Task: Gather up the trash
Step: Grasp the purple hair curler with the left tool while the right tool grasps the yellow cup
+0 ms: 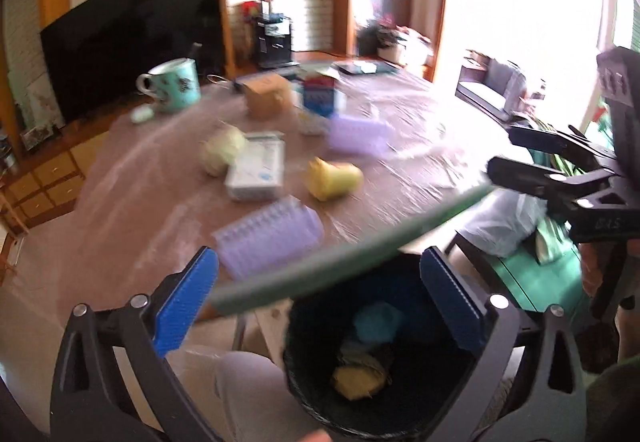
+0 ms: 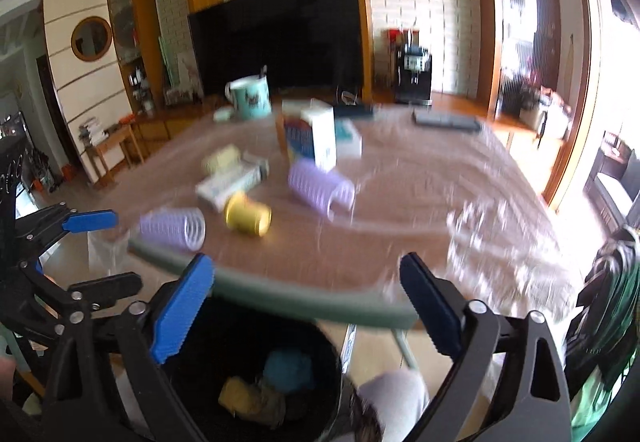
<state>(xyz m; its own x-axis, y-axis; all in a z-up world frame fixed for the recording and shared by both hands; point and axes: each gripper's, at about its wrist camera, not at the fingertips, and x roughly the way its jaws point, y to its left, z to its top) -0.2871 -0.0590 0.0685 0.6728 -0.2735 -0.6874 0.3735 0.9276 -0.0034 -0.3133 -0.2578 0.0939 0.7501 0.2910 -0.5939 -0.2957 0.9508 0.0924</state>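
Bright daylight is pouring in from the window side and washing out the far right corner of the table [image 1: 132, 178], which is wearing a clear plastic sheet over brown. Everything is smearing a little in both wrist views.

I'm holding my left gripper [image 1: 320, 302] with its blue pads spread wide, nothing between them, and it is hovering over the black trash bin [image 1: 304, 374] just off the table's near edge. Inside the bin I'm seeing a blue wad [image 1: 378, 322] and a yellow crumpled piece [image 1: 358, 382] lying together.

My right gripper [image 2: 308, 306] is also standing open and gripping nothing, looking down at the same bin from the other side, with the left tool showing at the left border of that view.

On the table, litter is sitting in a loose cluster toward the middle: a yellow cup [image 1: 334, 178] lying on its side, a purple ribbed roller [image 1: 268, 238] close to the near edge, a second purple roller [image 1: 358, 134] further in, and a white flat box [image 1: 256, 172] touching a pale crumpled ball [image 1: 222, 152].

Toward the far left edge a teal mug [image 1: 176, 84] is standing upright, and a blue-and-white carton [image 2: 314, 138] is standing near the centre.
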